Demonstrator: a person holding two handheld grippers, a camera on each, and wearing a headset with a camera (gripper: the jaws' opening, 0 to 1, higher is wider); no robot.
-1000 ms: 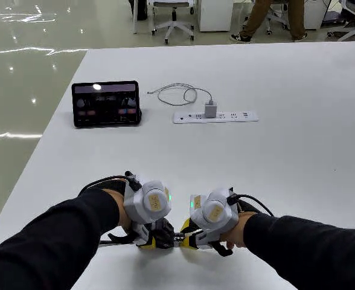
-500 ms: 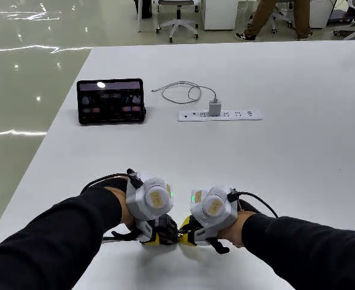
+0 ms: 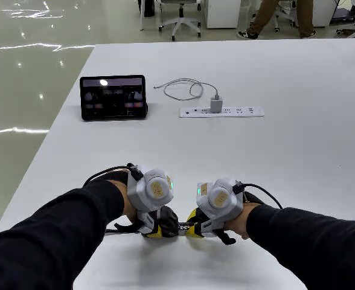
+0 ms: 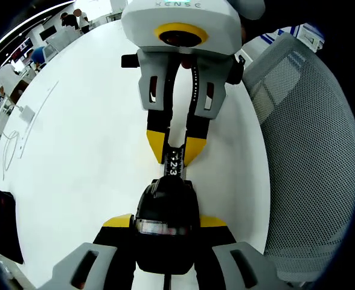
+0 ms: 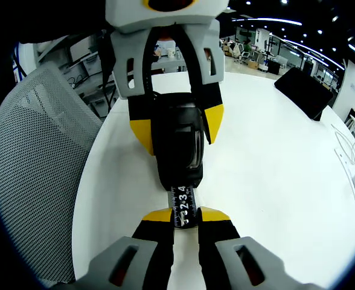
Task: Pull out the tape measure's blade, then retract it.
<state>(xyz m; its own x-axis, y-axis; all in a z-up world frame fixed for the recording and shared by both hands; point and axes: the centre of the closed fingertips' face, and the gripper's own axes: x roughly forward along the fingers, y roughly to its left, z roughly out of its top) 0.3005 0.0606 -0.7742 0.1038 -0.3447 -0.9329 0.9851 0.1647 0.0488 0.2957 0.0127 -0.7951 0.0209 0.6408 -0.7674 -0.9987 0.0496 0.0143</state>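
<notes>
Tools parted slightly, tip-to-tip; left tool (image 4: 165, 225) clamps tape measure (image 5: 177, 139), right tool (image 5: 185, 216) apparently pinches blade (image 4: 173, 167).

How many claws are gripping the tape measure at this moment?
2. The left claw clamps the tape measure's black case; the right claw pinches the blade just outside the case. None seems hidden.

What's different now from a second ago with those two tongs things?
The right tongs, shut on the blade, have drawn slightly away from the left tongs, showing a little more blade between them. The left tongs still clamp the tape measure case. The tablet and power strip lie as before.
</notes>
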